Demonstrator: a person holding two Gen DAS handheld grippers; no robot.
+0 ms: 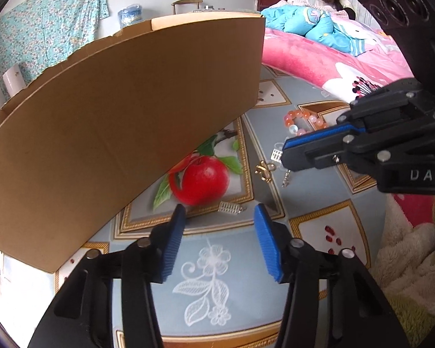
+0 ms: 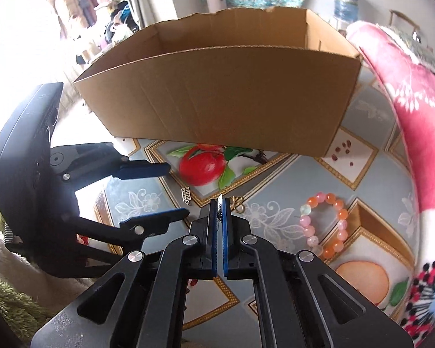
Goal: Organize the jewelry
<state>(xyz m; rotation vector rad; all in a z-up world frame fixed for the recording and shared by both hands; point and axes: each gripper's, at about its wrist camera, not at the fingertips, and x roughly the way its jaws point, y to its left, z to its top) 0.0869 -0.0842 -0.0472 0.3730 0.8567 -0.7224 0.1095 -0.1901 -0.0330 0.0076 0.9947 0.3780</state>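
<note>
A silver earring (image 1: 230, 208) lies on the patterned cloth just ahead of my open, empty left gripper (image 1: 219, 213); it also shows in the right wrist view (image 2: 186, 195). My right gripper (image 2: 219, 203) is shut on a second silver earring (image 2: 220, 196), whose tip sticks out between the blue pads; in the left wrist view the right gripper (image 1: 284, 156) holds it (image 1: 276, 155) a little above the cloth, its chain (image 1: 287, 178) dangling. A gold earring (image 1: 264, 170) lies beside it. An orange and pink bead bracelet (image 2: 324, 223) lies to the right. An open cardboard box (image 2: 223, 92) stands behind.
The cloth with a red apple print (image 1: 201, 179) covers the table. A pink blanket (image 2: 420, 121) borders the right side and a fluffy towel (image 1: 409, 261) lies at the near edge. My left gripper shows at the left of the right wrist view (image 2: 162, 191).
</note>
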